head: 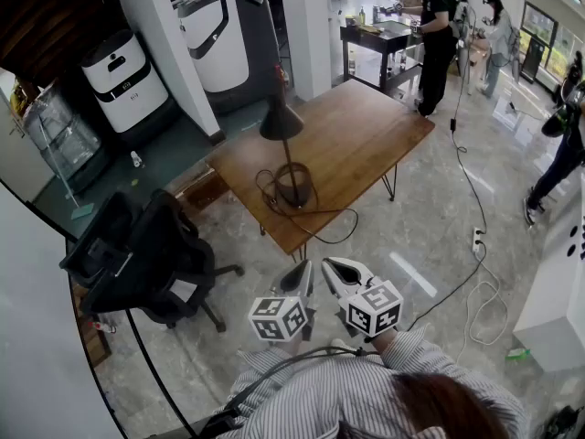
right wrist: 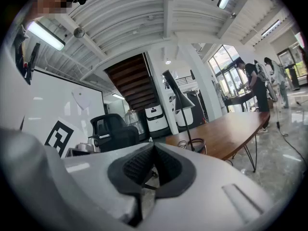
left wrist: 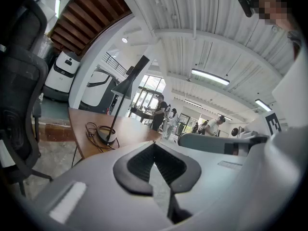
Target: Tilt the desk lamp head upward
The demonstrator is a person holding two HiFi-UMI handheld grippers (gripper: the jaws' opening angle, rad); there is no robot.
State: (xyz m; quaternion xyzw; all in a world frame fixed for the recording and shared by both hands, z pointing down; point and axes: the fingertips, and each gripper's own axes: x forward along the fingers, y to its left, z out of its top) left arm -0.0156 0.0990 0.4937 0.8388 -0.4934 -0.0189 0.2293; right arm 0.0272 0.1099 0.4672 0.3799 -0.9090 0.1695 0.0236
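A black desk lamp stands on the wooden table [head: 366, 135] near its front left corner. Its cone head [head: 281, 122] points down, its thin stem rises from a round base [head: 292, 190], and a black cable loops around the base. The lamp head [left wrist: 129, 83] shows in the left gripper view, and the same head [right wrist: 180, 97] shows in the right gripper view. My left gripper [head: 306, 286] and right gripper [head: 336, 277] are side by side in front of the person, well short of the table. Both are shut with nothing between the jaws.
A black office chair [head: 146, 254] stands left of me. The lamp's cable trails over the table edge to a power strip [head: 475, 239] on the tiled floor. White machines [head: 128, 76] stand behind the table. Several people stand at a black desk [head: 379, 39] at the back.
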